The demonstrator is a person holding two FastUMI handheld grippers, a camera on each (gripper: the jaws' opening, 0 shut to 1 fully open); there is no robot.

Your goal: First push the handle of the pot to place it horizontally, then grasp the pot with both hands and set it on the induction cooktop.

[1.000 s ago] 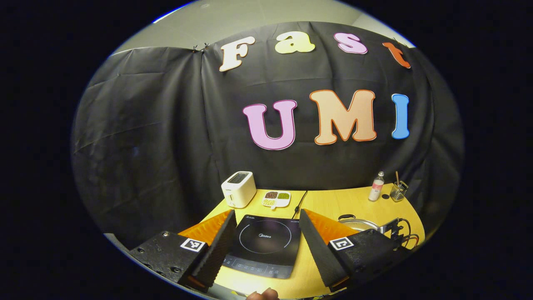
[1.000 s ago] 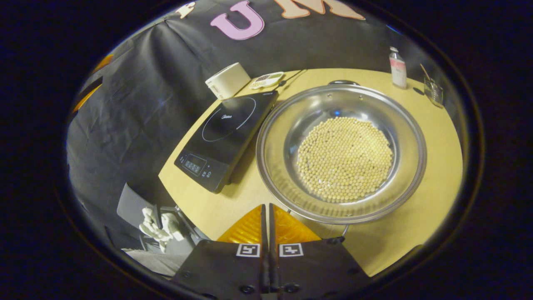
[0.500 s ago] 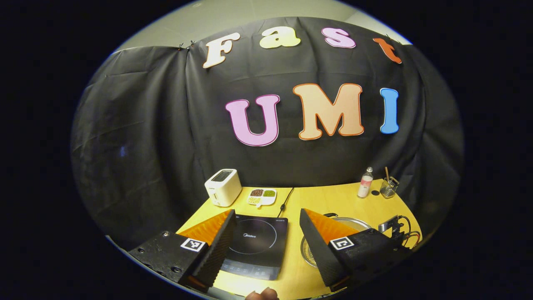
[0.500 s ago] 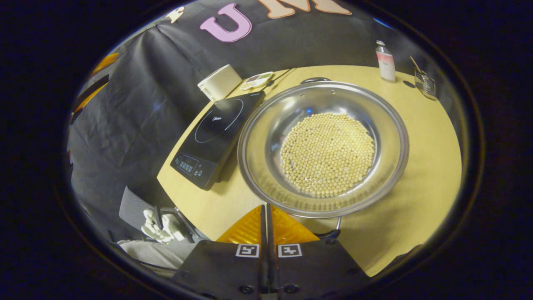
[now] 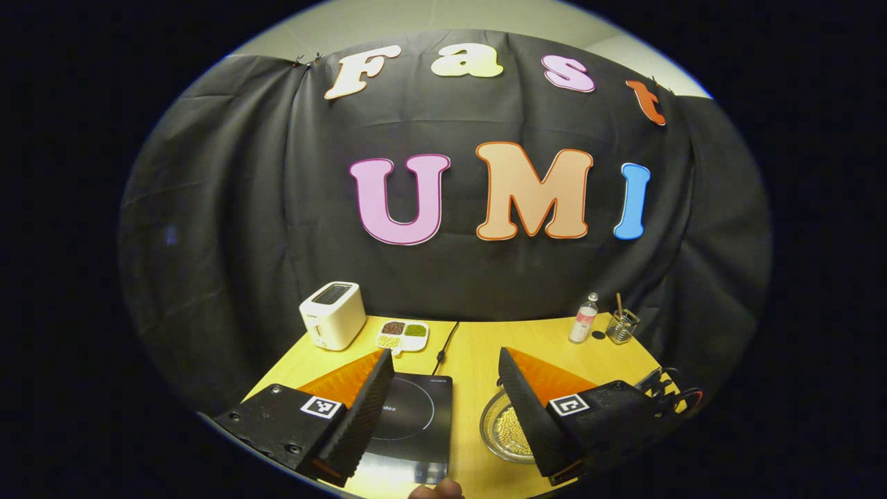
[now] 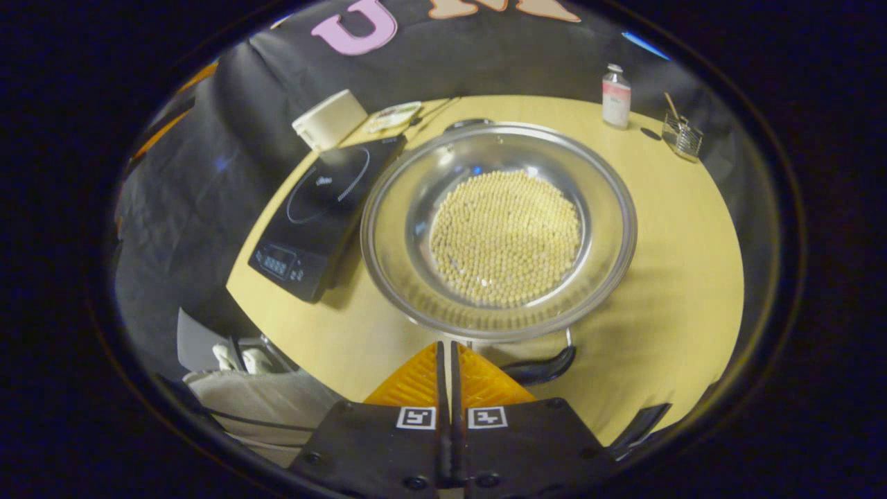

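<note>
At twelve o'clock from my pressed-together right gripper [image 6: 445, 353], the pot [image 6: 497, 229] of soybeans sits on the counter [image 6: 679, 235] beside the induction cooktop [image 6: 319, 208], while my left gripper [image 5: 443, 395] hangs spread, ready for the two-handed lift.

Seen from the right gripper view: pot [image 6: 610, 229] at the centre of the tabletop [image 6: 686, 277], beans [image 6: 504, 238] inside it. Induction cooktop [image 6: 319, 211] at 9 o'clock of the pot, just beside it. Toaster [image 6: 329, 119] at 11 o'clock, behind the cooktop, with a divided dish [image 6: 392, 116] to its right. Bottle [image 6: 615, 96] at 1 o'clock, wire holder [image 6: 682, 136] further right at 2 o'clock, both at the far edge. One pot handle [image 6: 540, 369] at 6 o'clock, lying flat on the tabletop, another [image 6: 466, 124] at 12 o'clock. Right hand-held gripper [image 6: 449, 364] at 6 o'clock, just short of the rim, beside the near handle.
</note>
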